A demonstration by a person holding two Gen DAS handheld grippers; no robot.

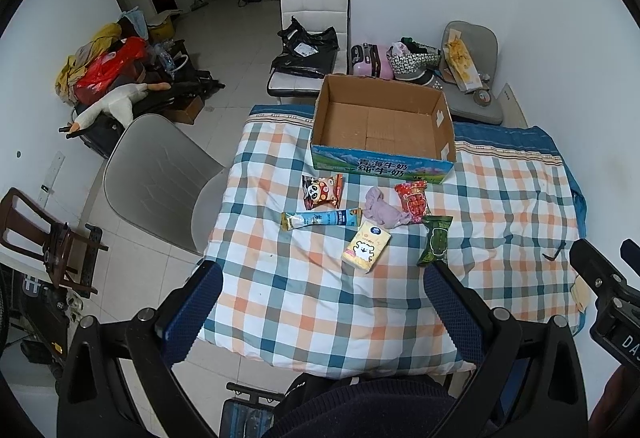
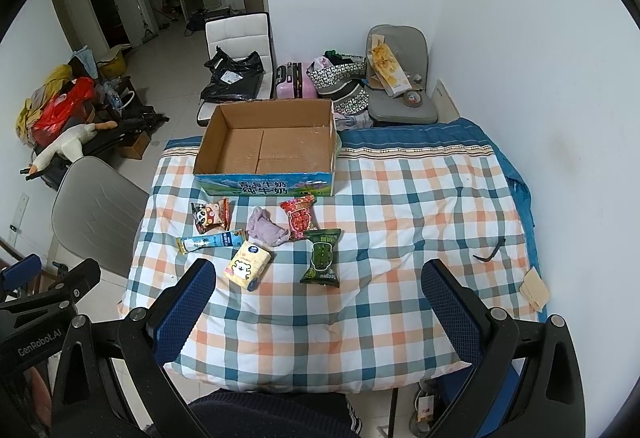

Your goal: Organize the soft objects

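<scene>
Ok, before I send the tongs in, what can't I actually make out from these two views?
- Cardboard box: its near inner floor strip, hidden by the front wall in both views.
- Lilac cloth: what lies under it, both views.
- Green packet: lower end covered by the left tongs' fingers, left wrist view.
- Small print on the packets: too small, both views.
- Under the checked quilt: hidden.

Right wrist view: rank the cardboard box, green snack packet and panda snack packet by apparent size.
1. cardboard box, clearly largest.
2. green snack packet.
3. panda snack packet; it lies farther away, so the gap may be exaggerated.
</scene>
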